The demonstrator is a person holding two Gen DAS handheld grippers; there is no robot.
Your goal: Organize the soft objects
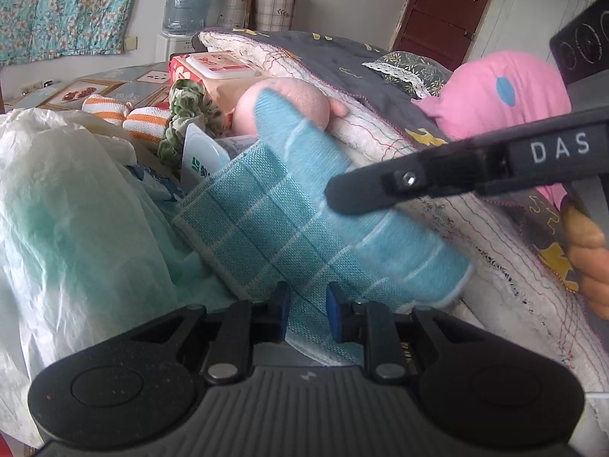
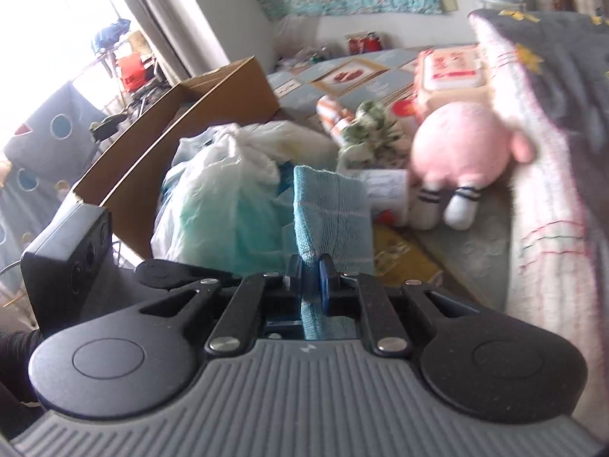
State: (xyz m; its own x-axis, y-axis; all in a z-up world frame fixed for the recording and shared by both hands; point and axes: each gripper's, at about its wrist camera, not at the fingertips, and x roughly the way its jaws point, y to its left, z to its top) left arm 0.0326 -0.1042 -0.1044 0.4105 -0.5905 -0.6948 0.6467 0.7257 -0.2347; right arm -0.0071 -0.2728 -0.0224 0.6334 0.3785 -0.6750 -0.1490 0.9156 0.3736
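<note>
A light blue checked cloth [image 1: 289, 221] stretches between both grippers. My left gripper [image 1: 307, 314] has its jaws close together around the cloth's near edge, pinching it. My right gripper [image 2: 312, 283] is shut on another part of the same cloth [image 2: 331, 205], which stands up from its jaws; its black finger [image 1: 399, 186] crosses the left wrist view from the right. A pink plush toy [image 2: 460, 152] with white feet lies behind the cloth, against a folded quilt [image 2: 552, 133]. It also shows in the left wrist view [image 1: 289, 103].
A white plastic bag [image 1: 76, 198] with pale green contents lies left. Orange-striped socks [image 1: 125, 114], a green scrunchie [image 1: 190, 114] and a wipes pack [image 1: 220, 68] lie behind. A pink cushion [image 1: 506, 87] rests on the quilt [image 1: 418, 144]. A cardboard box [image 2: 182, 122] stands left.
</note>
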